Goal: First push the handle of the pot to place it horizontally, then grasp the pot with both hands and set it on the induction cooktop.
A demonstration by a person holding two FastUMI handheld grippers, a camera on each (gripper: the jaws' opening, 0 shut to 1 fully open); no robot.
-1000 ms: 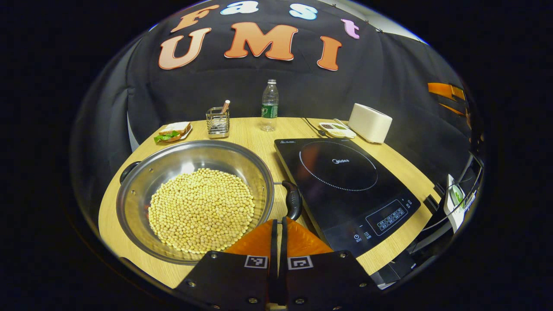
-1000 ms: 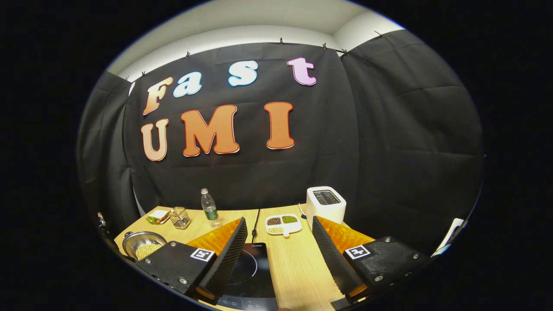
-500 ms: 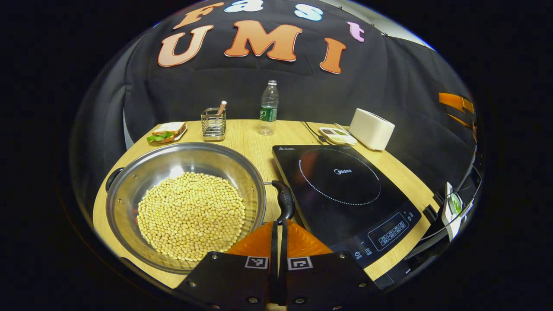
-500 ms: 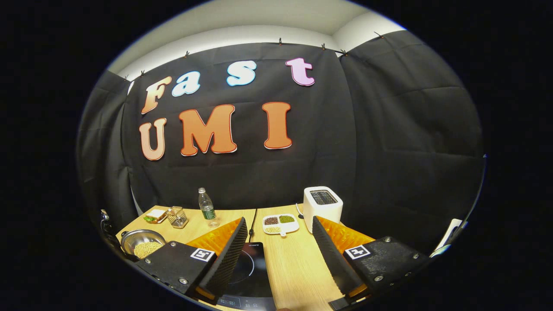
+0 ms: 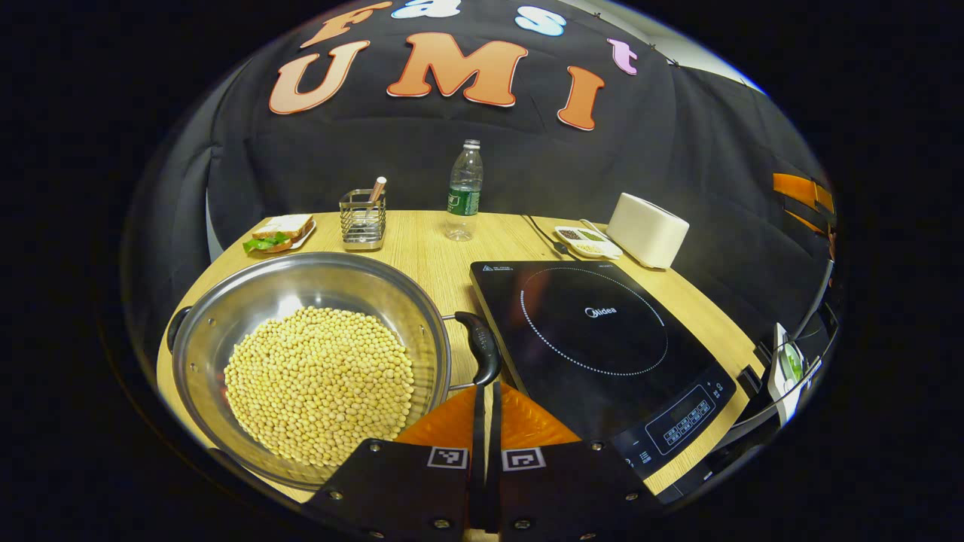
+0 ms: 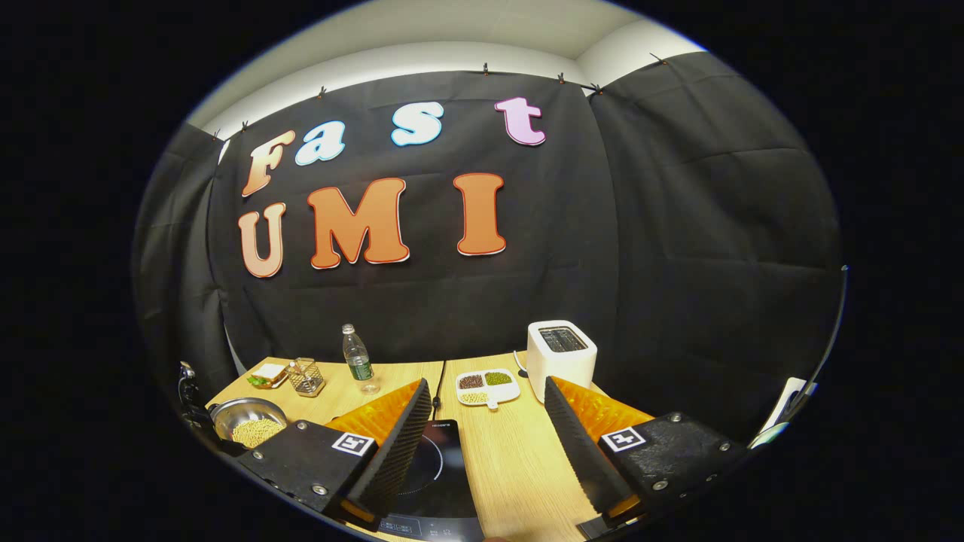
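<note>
- The induction cooktop (image 5: 602, 339) lies flat and bare just right of the pot, so the carry across should be short.
- The pot (image 5: 309, 361), loaded with beans, rests on the table (image 5: 429, 241).
- The left gripper (image 5: 486, 388), fingers pressed together, forms a blunt pusher at the pot's handle (image 5: 482, 355).
- The right gripper (image 6: 486, 421), fingers spread, is held above the cooktop, apparently in reserve.
</note>
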